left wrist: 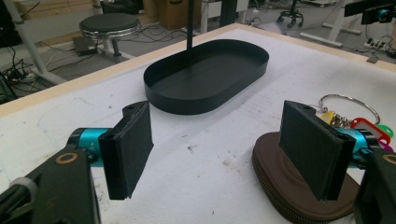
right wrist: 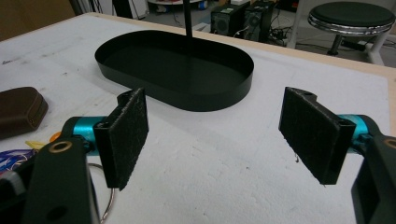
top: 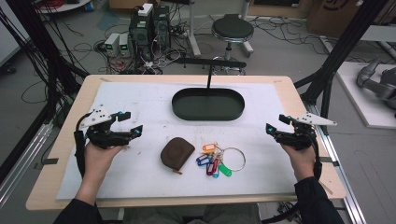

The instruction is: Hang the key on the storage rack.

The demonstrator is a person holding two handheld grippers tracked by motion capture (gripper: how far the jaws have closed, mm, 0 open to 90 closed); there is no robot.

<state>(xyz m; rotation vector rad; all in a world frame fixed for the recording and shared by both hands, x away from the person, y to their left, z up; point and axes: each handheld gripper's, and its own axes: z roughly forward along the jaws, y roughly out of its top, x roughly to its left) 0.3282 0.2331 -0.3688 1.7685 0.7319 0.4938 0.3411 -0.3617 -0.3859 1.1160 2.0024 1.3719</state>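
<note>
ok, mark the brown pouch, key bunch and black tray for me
brown pouch (top: pixel 177 152), high view, middle of its top face
key bunch (top: pixel 215 162), high view, on the coloured tags
black tray (top: pixel 208 116), high view, near rim wall

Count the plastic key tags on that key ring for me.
5 show in the high view: an orange tag at the top, a blue tag left, a red tag, another blue tag and a green tag right. More may be hidden underneath.
</note>
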